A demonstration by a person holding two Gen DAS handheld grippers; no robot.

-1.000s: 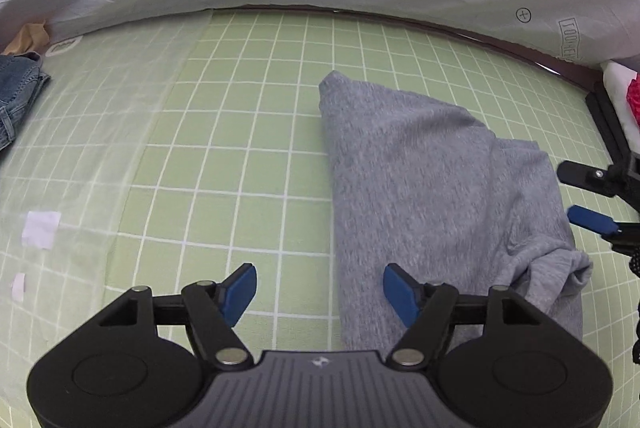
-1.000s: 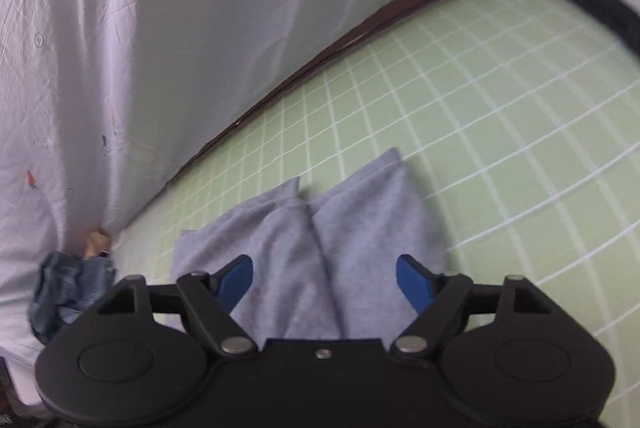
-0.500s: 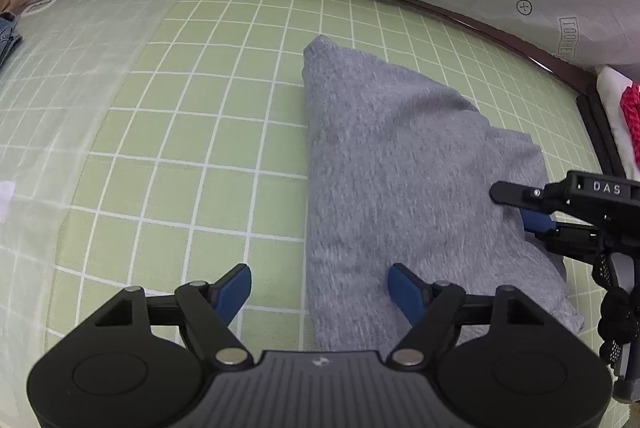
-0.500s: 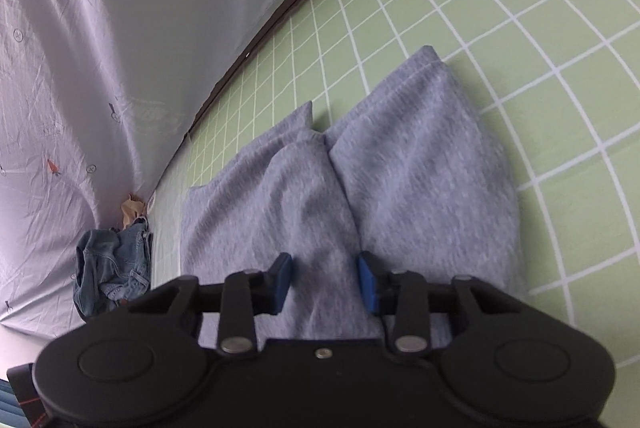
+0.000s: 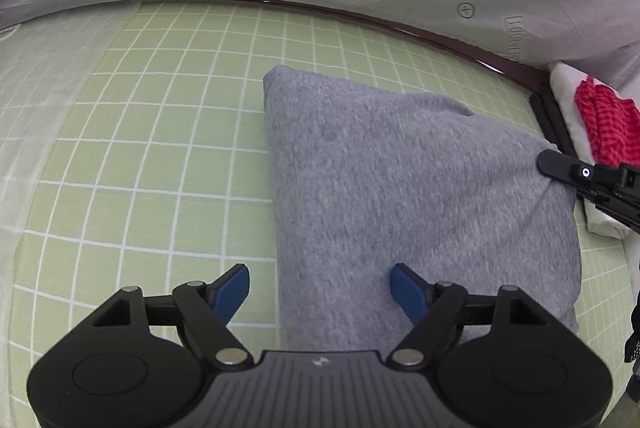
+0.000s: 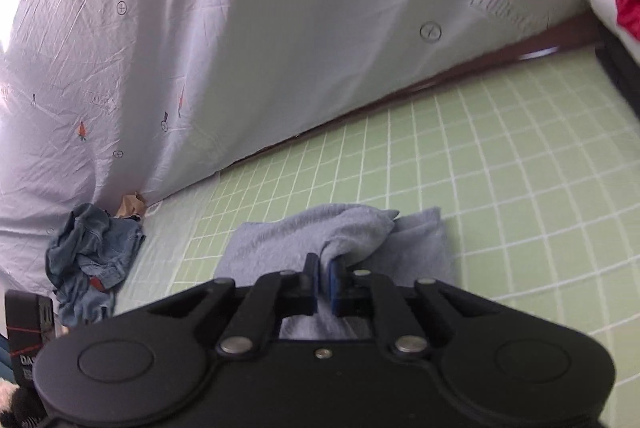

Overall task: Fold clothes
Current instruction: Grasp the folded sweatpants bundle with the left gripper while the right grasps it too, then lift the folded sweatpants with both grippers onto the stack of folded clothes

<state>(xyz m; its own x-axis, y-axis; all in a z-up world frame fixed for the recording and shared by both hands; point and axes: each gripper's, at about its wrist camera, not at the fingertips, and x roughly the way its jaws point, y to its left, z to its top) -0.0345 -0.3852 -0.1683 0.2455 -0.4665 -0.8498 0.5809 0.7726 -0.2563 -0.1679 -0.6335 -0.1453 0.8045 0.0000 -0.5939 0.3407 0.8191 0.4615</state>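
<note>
Plainly, no container shows in either view; everything lies straight on the green gridded surface (image 5: 160,156), backed by a white printed sheet (image 6: 280,48). One grey garment (image 5: 400,188) lies folded near the middle of the surface, one crumpled heap of blue denim (image 6: 92,252) sits at the sheet's foot well to the left of it, and one red checked cloth (image 5: 604,120) rests on a white pad at the far right edge. Two sets of tongs are in view. The left tongs (image 5: 320,286) hover low over the garment's near left corner, their blue pads wide apart and opening, one pad over bare grid and the other over grey fabric, nothing pinched. The right tongs (image 6: 324,278) are pressed together on a pinch of the grey garment, and the cloth rises in a small peak from their tips. A second ago those right tongs stood wide apart above the flat fabric; since then they have closed and lifted the fold, while the left tongs have spread a little wider and slid sideways along the garment's edge.
</note>
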